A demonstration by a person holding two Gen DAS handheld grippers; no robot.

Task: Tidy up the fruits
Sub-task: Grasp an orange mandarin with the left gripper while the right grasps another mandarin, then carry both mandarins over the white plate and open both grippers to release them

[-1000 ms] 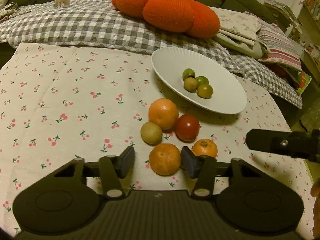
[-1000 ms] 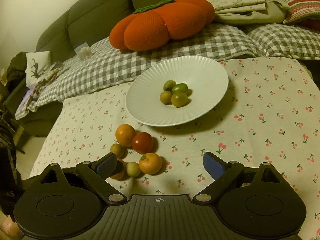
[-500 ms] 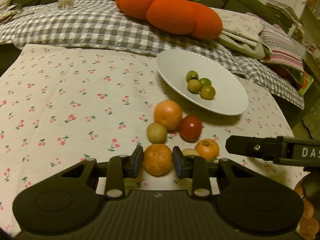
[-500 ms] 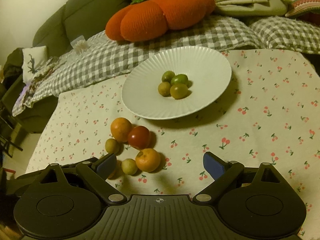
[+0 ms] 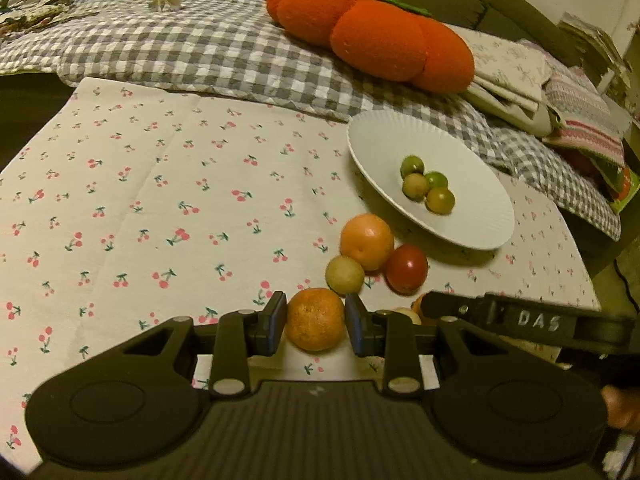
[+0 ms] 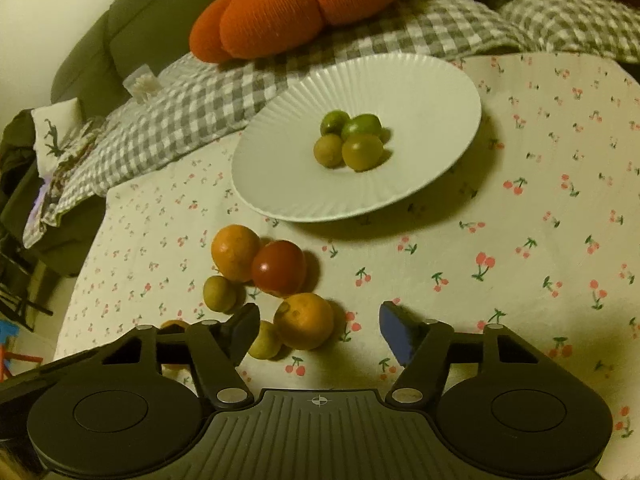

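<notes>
Left gripper (image 5: 316,322) is clamped on a mandarin (image 5: 315,319) resting on the cherry-print cloth (image 5: 160,208), pads touching both sides. Right gripper (image 6: 318,330) is held wide apart, gripping nothing, just beside another mandarin (image 6: 305,321). Four small green fruits (image 6: 350,144) are seen on the white plate (image 6: 420,92).

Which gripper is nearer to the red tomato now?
Left, I think: the left gripper, shut on an orange, sits just short of the red tomato; the open right gripper hangs slightly farther back.

The tablecloth (image 5: 160,200) is matt printed cloth. The plate (image 6: 400,88) looks like ribbed glazed ceramic. The tomato (image 6: 279,267) shines smooth; the orange (image 5: 316,319) is dull and pitted. The cushion (image 5: 372,36) is knitted.
</notes>
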